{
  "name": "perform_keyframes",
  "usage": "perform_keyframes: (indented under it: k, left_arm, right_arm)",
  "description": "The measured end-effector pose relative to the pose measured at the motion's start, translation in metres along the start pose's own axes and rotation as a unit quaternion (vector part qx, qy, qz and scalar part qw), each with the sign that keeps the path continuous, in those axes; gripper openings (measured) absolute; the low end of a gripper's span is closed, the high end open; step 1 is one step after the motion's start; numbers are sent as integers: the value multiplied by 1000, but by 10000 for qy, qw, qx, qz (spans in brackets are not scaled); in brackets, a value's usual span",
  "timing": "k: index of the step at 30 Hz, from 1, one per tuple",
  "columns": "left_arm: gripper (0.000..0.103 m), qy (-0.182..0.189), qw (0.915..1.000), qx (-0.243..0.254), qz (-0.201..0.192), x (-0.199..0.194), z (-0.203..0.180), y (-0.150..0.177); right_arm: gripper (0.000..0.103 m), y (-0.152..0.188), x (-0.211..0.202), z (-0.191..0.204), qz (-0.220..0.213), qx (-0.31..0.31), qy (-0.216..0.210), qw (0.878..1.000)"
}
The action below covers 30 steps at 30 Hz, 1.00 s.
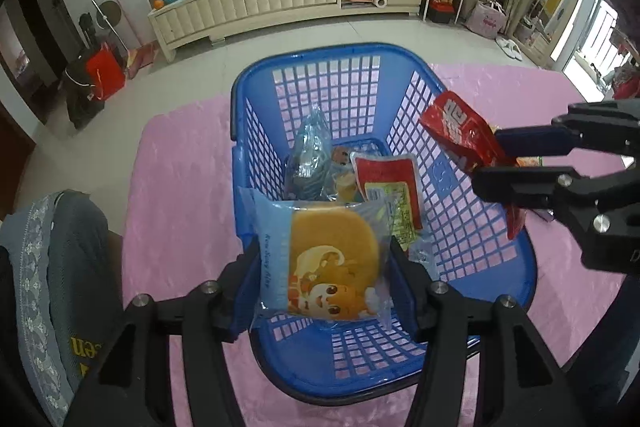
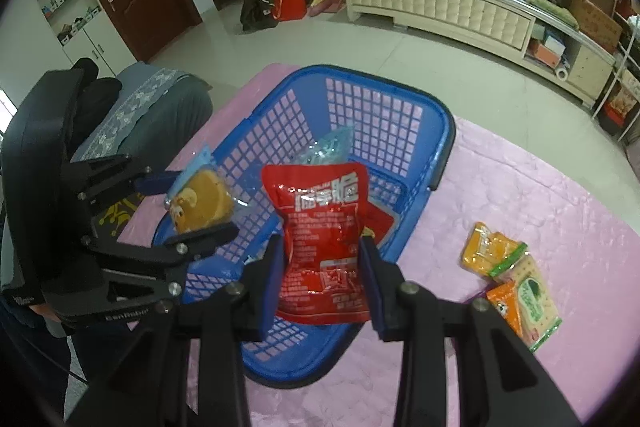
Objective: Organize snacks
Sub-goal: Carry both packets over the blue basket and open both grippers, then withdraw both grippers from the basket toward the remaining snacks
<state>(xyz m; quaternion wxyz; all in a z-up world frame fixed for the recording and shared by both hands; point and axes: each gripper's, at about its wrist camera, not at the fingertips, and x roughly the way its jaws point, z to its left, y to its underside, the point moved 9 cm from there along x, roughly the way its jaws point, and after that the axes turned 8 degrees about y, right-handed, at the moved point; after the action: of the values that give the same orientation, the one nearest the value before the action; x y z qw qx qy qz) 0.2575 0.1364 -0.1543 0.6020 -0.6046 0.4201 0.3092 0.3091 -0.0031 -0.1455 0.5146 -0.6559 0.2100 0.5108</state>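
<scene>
Snacks fill a blue basket (image 1: pixel 476 223) on a pink-covered tabletop (image 1: pixel 176 187) as two hand-held grippers hover above it, each with a packet between its blue pads.

At the bottom centre of the left wrist view, the left hand-held gripper (image 1: pixel 324 263) stands roughly half open around a clear-wrapped yellow cake packet (image 1: pixel 326 263) printed with a cartoon figure. The packet sits between the fingers over the near end of the basket; whether both pads press on it cannot be told for certain, though it stays upright between them.

At the bottom centre of the right wrist view, the right hand-held gripper (image 2: pixel 324 267) is closed to a narrow gap on a red snack pouch (image 2: pixel 320 239) with white lettering, its pads touching the pouch's lower edges. The pouch is held upright above the basket's near half.

Inside the basket, in the middle of the left wrist view, lie a red-and-yellow flat packet (image 1: pixel 390 187) and a bluish clear bag (image 1: pixel 308 155). Toward the lower right of the right wrist view, a cluster of orange and green packets (image 2: pixel 512 271) rests on the tabletop beside the basket, apart from it.
</scene>
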Motion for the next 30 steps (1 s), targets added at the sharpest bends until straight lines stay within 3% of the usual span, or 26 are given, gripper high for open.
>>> perform_keyframes:
  k: [5,19,30]
  left_arm:
    - [78,-6,9999,125,-109,-7,-8,5]
    - [78,-276,9977,-237,-573,-58,22,-9]
    - [78,-255,9975,-496,-430,-41,53,-1]
  right_arm:
    - [42,1,-3,1,30,0,42,10000]
    - [43,-21,-26,20,-167,-24,-64,9998]
    - [45,-35,24,46,255,32,-147,9996]
